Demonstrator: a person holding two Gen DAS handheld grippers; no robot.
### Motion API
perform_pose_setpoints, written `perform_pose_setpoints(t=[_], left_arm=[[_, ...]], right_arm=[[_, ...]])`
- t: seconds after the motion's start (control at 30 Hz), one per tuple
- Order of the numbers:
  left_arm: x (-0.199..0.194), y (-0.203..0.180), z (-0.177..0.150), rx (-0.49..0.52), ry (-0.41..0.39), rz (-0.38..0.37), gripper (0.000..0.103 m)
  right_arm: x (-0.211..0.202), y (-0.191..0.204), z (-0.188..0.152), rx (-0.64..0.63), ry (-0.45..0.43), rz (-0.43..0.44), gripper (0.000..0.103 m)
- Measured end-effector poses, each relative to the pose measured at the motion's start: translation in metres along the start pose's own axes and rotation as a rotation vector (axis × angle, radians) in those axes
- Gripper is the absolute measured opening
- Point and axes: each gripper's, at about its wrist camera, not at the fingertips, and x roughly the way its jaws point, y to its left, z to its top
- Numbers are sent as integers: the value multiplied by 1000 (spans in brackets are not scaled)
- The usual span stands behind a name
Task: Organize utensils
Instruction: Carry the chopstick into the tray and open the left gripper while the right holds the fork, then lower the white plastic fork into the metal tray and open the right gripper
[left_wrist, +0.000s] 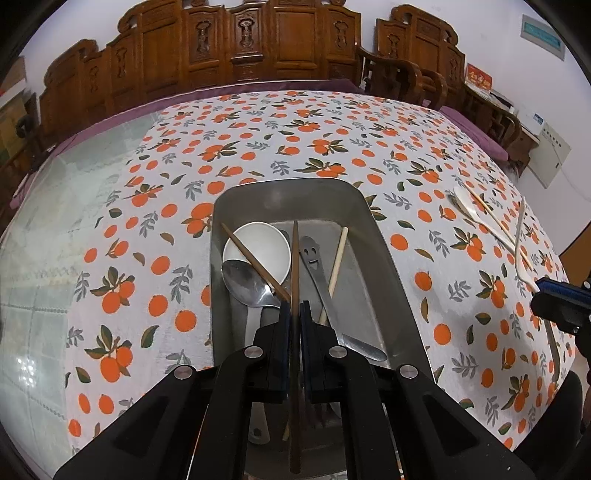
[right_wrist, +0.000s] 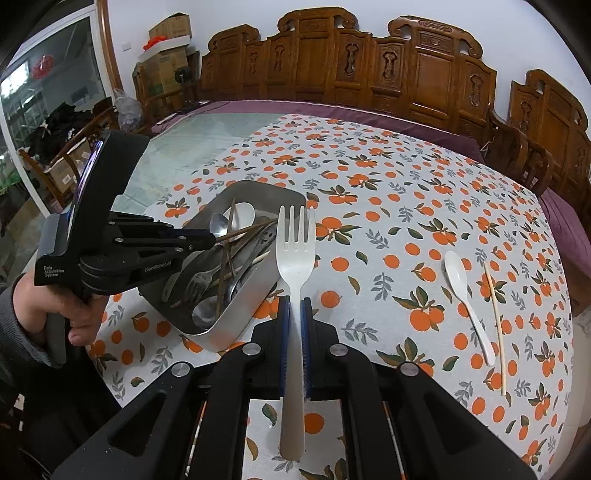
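Note:
My left gripper is shut on a dark brown chopstick and holds it over the metal tray. The tray holds a white ladle, a metal spoon, a slotted metal utensil, a pale chopstick and another brown chopstick. My right gripper is shut on a white plastic fork above the tablecloth, right of the tray. The left gripper shows in the right wrist view, over the tray.
A white spoon and a pale chopstick lie on the orange-print tablecloth to the right. Carved wooden chairs line the far side. Bare glass tabletop lies to the left.

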Motion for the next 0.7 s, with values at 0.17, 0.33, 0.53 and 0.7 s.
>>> perform_pose_setpoints(t=[0.17, 0.33, 0.53, 0.7], left_arm=[[-9, 3, 0, 3, -11, 3, 11], [-31, 13, -4, -1, -41, 13, 17], [-63, 26, -10, 8, -87, 39, 26], [-85, 34, -13, 10, -127, 52, 40]], right_arm=[[1, 4, 3, -5, -4, 5, 8], [6, 11, 9, -9, -9, 19, 8], [16, 22, 21, -6, -21, 38, 8], [27, 34, 35, -6, -28, 51, 8]])
